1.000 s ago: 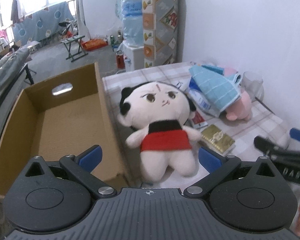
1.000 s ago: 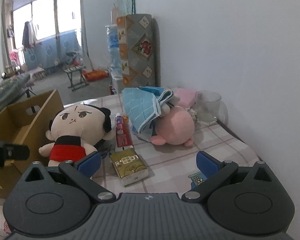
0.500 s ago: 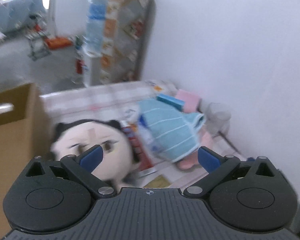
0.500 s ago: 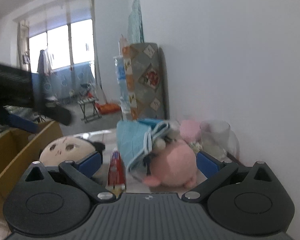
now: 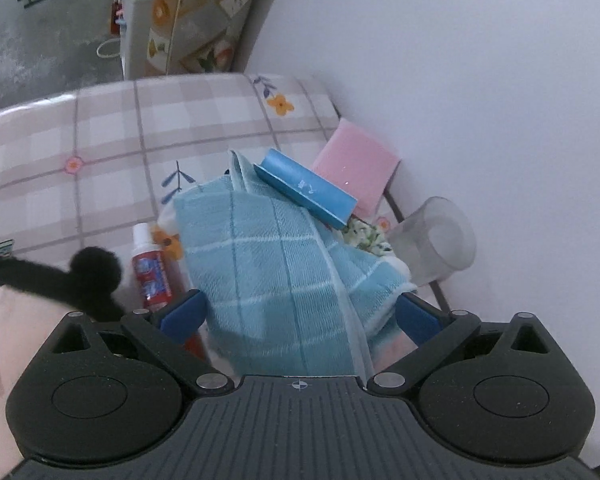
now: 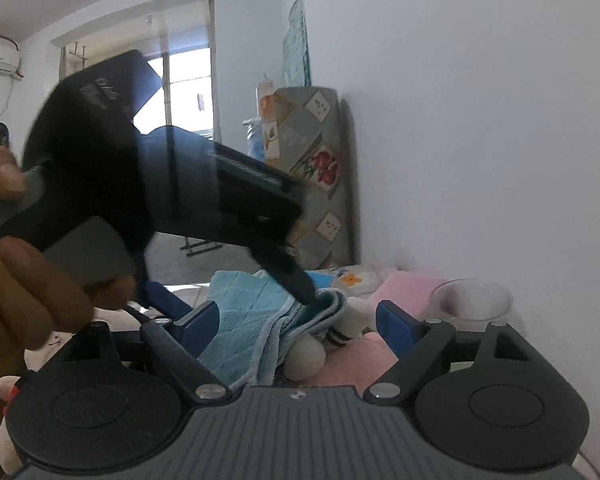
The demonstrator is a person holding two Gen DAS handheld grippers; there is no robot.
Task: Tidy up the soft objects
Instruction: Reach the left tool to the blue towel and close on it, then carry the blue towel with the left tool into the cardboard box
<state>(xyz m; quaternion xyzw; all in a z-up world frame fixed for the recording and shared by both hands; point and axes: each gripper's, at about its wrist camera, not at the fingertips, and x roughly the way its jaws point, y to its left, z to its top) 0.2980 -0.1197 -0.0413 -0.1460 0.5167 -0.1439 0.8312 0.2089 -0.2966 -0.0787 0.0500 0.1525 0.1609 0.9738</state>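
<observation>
A light blue checked towel [image 5: 276, 264] lies bunched on the checked table cloth [image 5: 112, 136]. My left gripper [image 5: 300, 316] is open, right over the towel, its blue fingertips on either side of it. In the right wrist view the left gripper's finger [image 6: 296, 280] touches the towel [image 6: 244, 328]. My right gripper [image 6: 296, 320] is open, low behind the towel. A plush doll with black hair [image 5: 40, 280] lies at the left. A pink plush [image 6: 360, 364] and a white ball-shaped part [image 6: 304, 356] lie under the towel.
A blue box [image 5: 304, 188] and a pink sponge [image 5: 356, 168] sit behind the towel. A clear glass cup [image 5: 436, 240] stands by the white wall. A red toothpaste tube [image 5: 152, 272] lies left of the towel. A patterned mattress [image 5: 204, 16] leans past the table.
My left gripper has swung right from the doll and the cardboard box to over the blue towel. My right gripper has dropped lower and moved closer to the towel.
</observation>
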